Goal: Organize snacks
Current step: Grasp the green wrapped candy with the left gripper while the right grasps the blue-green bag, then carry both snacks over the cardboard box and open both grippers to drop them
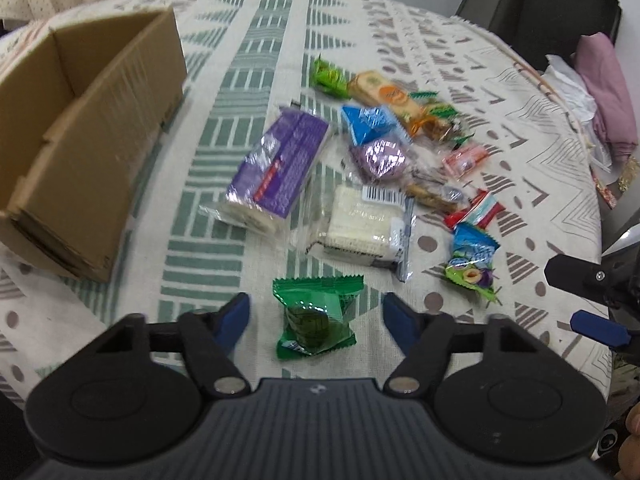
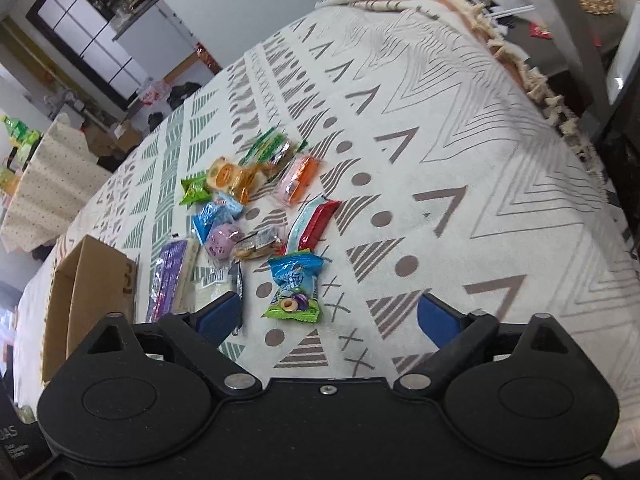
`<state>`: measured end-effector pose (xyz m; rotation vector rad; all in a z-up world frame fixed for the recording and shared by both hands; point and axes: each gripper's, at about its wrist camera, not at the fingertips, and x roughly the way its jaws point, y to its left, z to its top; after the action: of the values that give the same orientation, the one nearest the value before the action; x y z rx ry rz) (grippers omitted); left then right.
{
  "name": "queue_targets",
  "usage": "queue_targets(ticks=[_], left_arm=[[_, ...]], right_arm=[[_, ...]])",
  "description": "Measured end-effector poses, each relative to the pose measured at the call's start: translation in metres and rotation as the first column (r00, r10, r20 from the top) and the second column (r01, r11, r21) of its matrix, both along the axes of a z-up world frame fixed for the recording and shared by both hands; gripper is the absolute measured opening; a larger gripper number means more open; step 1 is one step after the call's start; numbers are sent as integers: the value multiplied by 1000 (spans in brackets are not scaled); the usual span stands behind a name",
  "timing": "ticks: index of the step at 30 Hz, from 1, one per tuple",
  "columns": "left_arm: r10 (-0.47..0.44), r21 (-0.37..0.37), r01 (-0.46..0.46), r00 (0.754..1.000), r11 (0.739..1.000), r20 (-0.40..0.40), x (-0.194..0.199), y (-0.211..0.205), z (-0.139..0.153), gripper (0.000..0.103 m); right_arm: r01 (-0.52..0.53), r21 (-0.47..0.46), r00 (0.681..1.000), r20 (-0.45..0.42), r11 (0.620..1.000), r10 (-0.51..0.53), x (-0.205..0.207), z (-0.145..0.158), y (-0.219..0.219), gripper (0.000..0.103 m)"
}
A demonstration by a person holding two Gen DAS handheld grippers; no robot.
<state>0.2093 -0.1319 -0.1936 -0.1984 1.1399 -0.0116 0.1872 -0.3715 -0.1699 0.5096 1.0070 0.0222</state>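
patterned tablecloth (image 1: 260, 32), cardboard box (image 1: 92, 148), snack packets (image 1: 368, 168)

My left gripper (image 1: 316, 316): jaws spread wide, nothing held. My right gripper (image 2: 330, 314): jaws likewise wide apart, empty.

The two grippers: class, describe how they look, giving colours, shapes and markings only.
Each gripper, left and right, has a black plastic body with two round domed housings, silver pivot pins, black angled finger arms and blue pads. The left body's centre is ribbed dark grey; the right's is smooth black with a small screw.
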Motion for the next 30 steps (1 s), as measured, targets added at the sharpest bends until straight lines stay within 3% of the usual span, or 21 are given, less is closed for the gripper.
queue_targets(ticks=[6, 11, 20, 22, 24, 26, 30], left_arm=[[49, 5, -48, 998, 999, -33, 8, -1, -18, 34], [73, 6, -73, 997, 997, -10, 8, 2, -14, 30], [103, 14, -104, 994, 994, 47, 7, 13, 3, 30], [113, 14, -115, 991, 993, 65, 6, 18, 9, 30], [122, 20, -124, 990, 992, 75, 6, 22, 14, 30], [124, 24, -126, 989, 992, 84, 5, 24, 19, 30], [123, 33, -128, 985, 991, 118, 3, 23, 31, 30]], right_arm=[[-30, -35, 999, -31, 999, 29, 16, -12, 9, 86], [-37, 29, 997, -72, 999, 39, 33, -25, 14, 77], [-53, -57, 997, -53, 997, 50, 55, -27, 35, 73], [-56, -64, 997, -62, 996, 52, 59, -30, 39, 65], [-54, -50, 995, -85, 997, 49, 61, -34, 40, 43], [-61, -30, 992, -109, 998, 58, 60, -39, 42, 28], [-81, -23, 995, -57, 996, 80, 50, -29, 47, 25]])
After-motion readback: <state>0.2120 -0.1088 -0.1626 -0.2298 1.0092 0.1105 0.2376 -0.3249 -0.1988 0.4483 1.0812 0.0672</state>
